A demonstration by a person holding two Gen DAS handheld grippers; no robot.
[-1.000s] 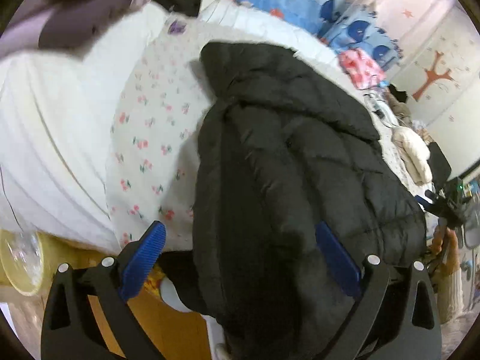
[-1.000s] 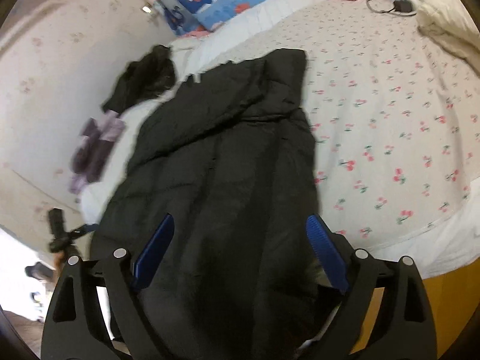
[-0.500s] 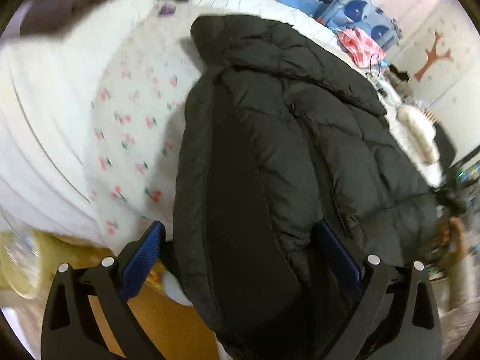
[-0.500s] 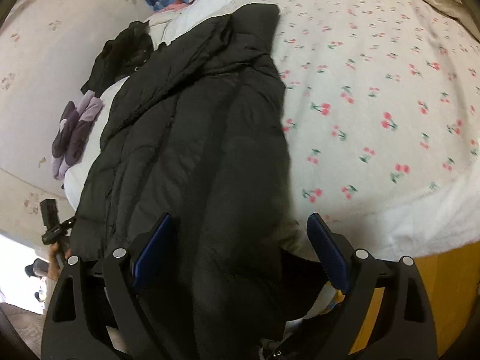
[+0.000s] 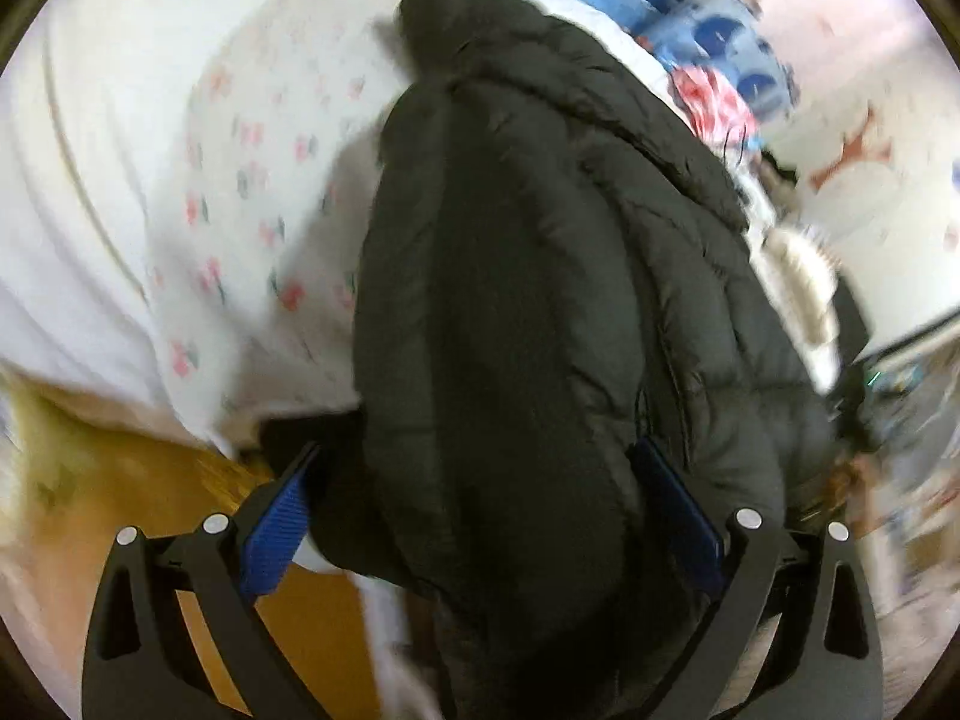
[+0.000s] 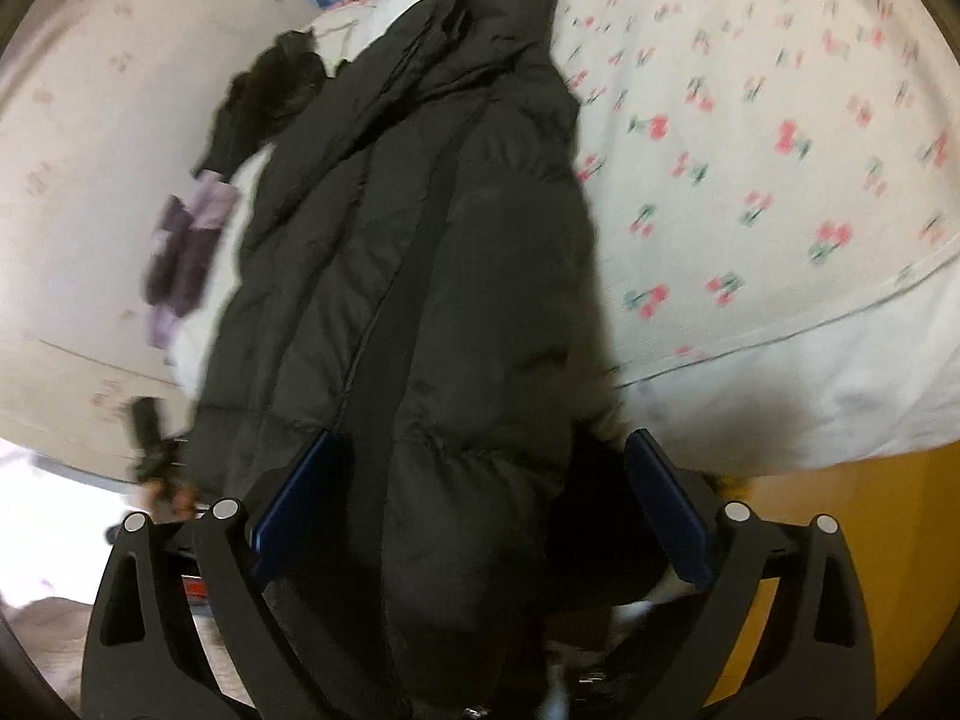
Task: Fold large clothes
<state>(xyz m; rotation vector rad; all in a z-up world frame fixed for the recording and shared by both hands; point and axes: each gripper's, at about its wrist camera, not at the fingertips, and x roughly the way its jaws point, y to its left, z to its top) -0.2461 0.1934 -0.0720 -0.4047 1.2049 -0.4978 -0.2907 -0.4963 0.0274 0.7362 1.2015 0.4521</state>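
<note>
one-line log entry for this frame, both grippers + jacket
stage: reaching for hem | left gripper: open, astride jacket | right gripper: open, astride jacket | jacket: lengthwise on bed, hem over edge | views blurred

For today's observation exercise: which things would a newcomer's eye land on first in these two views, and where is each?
A big black puffer jacket fills the middle of both views, lying lengthwise on the bed with its near end between each gripper's open blue pads. Beside it spreads the cherry-print sheet, and a whale-print pillow lies at the far end.
</note>
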